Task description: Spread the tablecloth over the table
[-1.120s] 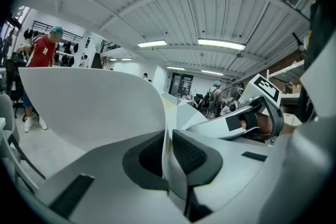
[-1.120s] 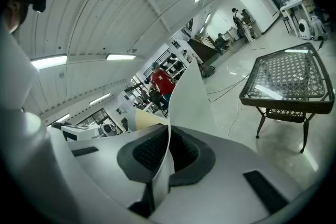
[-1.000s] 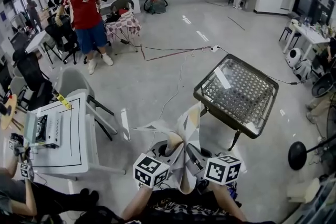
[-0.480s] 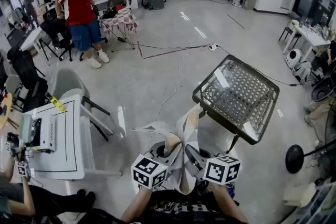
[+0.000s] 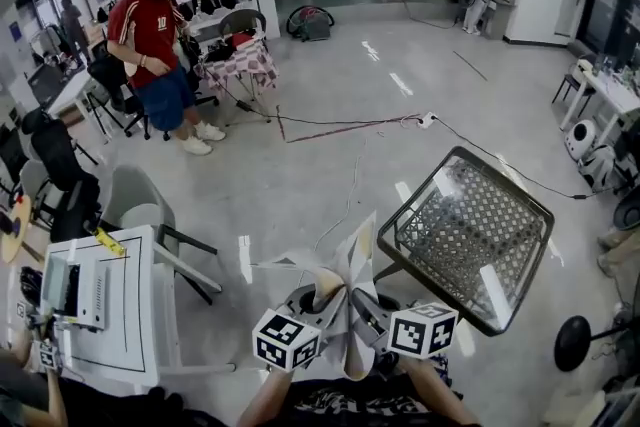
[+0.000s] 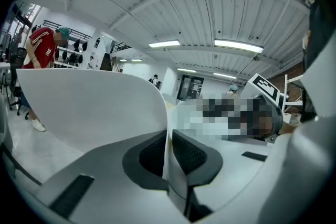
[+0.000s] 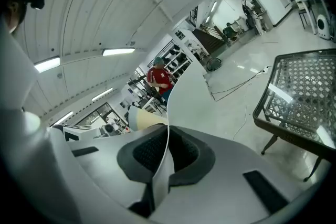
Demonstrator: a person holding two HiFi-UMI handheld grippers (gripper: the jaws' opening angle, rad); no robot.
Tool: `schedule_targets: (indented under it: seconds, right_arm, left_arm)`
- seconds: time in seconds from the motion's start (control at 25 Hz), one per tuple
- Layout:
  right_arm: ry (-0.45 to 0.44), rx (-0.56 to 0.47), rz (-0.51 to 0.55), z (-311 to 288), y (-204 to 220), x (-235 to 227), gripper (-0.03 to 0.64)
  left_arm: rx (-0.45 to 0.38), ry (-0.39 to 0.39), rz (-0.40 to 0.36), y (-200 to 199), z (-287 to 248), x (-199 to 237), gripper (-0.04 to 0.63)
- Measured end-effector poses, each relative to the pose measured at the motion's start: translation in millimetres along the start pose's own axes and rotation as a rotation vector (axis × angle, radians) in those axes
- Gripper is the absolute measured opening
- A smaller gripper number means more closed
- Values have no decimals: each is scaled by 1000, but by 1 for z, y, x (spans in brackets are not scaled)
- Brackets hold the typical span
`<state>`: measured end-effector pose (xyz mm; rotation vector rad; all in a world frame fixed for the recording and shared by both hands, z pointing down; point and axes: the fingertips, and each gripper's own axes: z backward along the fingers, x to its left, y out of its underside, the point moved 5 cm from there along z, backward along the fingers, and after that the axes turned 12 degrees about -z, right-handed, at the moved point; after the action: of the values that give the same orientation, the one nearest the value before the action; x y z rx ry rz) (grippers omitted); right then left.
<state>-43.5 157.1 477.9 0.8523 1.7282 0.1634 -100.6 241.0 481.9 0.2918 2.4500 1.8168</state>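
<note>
**No legible text, only coded markers**

- Left marker cube (image 5: 287, 338) on the left gripper (image 5: 320, 293), below-left of the mesh table (image 5: 470, 235): black-and-white square code patterns, no letters or digits.
- Right marker cube (image 5: 423, 330) on the right gripper (image 5: 366, 300), just below the mesh table's near edge: same kind of pattern.
- Red shirt (image 5: 148, 20) on the person far up-left of the mesh table: a pale mark on the front, too small to read.
- Yellow strip (image 5: 110, 241) on the white table (image 5: 130, 315), left of the mesh table: dark marks, illegible.
</note>
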Motion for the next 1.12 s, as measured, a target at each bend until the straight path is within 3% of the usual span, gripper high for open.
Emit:
schedule_targets:
  seconds: [0.32, 0.68, 0.92, 1.12]
  right_arm:
    - [-12, -43, 7, -35, -106, -40, 17]
    - [12, -88, -12, -49, -170, -73, 17]
    - [36, -128, -66, -54, -217, -97, 17]
    - [108, -222, -106, -73, -280, -123, 17]
  left_arm:
    - [-26, 15, -59, -49, -95, 52, 35]
    - [-24, 60, -78, -80, -159, 76, 35]
    - [-14, 125, -74, -99, -210, 98, 35]
    - [7, 238, -117, -122, -275, 136, 35]
